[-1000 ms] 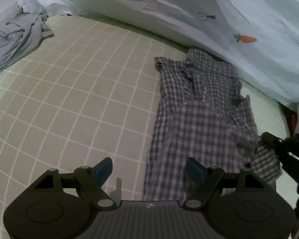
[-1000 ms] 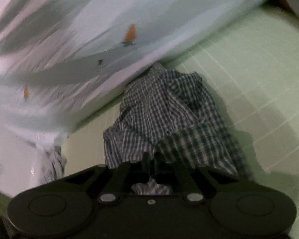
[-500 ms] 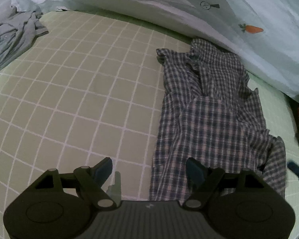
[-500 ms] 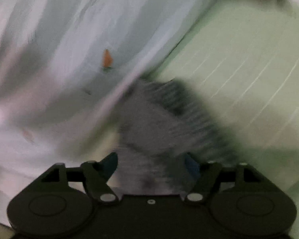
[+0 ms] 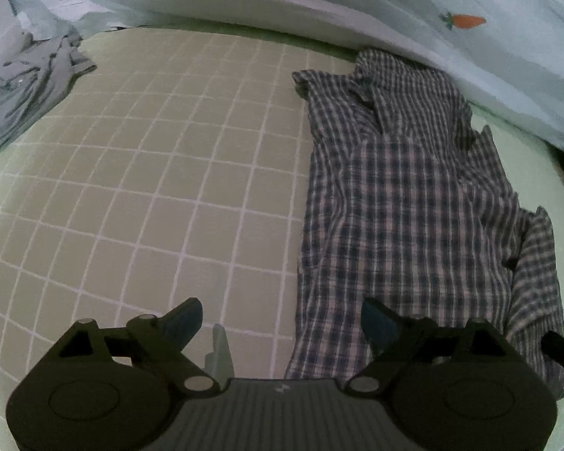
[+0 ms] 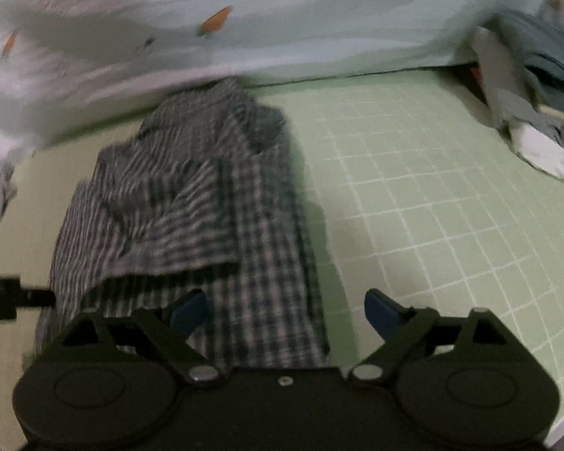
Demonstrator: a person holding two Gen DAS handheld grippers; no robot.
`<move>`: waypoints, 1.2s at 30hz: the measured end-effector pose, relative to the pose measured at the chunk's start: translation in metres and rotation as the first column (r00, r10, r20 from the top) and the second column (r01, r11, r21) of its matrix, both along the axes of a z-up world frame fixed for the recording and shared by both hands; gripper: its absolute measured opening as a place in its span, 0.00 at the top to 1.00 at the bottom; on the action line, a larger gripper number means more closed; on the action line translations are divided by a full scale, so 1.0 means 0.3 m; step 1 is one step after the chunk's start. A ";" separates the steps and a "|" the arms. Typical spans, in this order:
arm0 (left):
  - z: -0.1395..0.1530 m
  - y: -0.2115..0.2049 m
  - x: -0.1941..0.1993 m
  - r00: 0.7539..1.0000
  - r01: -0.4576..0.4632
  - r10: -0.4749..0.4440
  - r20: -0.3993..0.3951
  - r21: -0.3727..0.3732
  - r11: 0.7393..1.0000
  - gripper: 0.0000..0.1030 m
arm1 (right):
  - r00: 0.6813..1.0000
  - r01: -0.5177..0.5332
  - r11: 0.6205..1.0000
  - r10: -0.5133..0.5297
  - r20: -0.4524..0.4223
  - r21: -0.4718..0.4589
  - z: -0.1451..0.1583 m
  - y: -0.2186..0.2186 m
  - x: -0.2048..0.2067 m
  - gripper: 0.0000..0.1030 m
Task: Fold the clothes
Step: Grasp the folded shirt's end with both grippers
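A blue-and-white checked shirt (image 5: 413, 195) lies lengthways on the green gridded bed sheet (image 5: 150, 188), folded into a narrow strip with its collar at the far end. It also shows in the right wrist view (image 6: 206, 203), with one side folded over the middle. My left gripper (image 5: 282, 319) is open and empty above the shirt's near left edge. My right gripper (image 6: 285, 310) is open and empty over the shirt's near right edge. A tip of the right gripper shows at the left wrist view's right edge (image 5: 560, 345).
A pale blue duvet with carrot prints (image 5: 470, 18) lies along the far side, touching the shirt's collar. A grey garment (image 5: 26, 86) lies at the far left. A pile of grey, white and teal clothes (image 6: 537, 112) lies at the far right.
My right gripper has let go of the shirt's side, opened, and swung to the right. The shirt's right side now lies folded over the middle. My left gripper has moved slightly.
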State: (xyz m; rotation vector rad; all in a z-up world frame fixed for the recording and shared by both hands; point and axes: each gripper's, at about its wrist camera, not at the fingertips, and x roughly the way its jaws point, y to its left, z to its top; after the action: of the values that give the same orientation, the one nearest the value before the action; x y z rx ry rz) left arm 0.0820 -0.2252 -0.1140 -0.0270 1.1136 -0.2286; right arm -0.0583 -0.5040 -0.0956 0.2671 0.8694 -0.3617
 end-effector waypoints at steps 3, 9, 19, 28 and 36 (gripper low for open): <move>0.001 -0.006 0.018 1.000 0.020 -0.020 0.011 0.015 1.000 0.11 | 0.999 -0.051 0.998 0.051 -0.001 -0.027 0.000 0.035 0.063 0.11; 0.012 0.010 0.093 0.999 -0.006 0.005 0.034 0.045 0.999 0.11 | 0.991 -0.125 0.990 0.128 0.046 -0.060 0.017 0.096 0.257 0.11; -0.005 0.057 0.107 0.996 -0.081 0.081 -0.022 -0.013 0.997 0.10 | 0.994 -0.084 0.996 0.084 0.068 0.001 0.031 0.042 0.294 0.11; -0.052 0.105 -0.035 0.979 -0.130 0.099 -0.176 -0.170 0.977 0.10 | 0.989 0.146 0.964 -0.150 -0.001 0.223 -0.048 -0.121 -0.005 0.11; -0.099 0.101 -0.094 0.963 -0.175 0.099 -0.253 -0.302 0.937 0.14 | 0.984 0.178 0.909 -0.174 -0.046 0.377 -0.127 -0.133 -0.077 0.11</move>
State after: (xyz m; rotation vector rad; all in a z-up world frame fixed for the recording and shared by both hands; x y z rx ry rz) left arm 0.0538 -0.1950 -0.1437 -0.4328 1.2937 -0.2847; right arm -0.0815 -0.5439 -0.1335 0.7087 0.9266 -0.3601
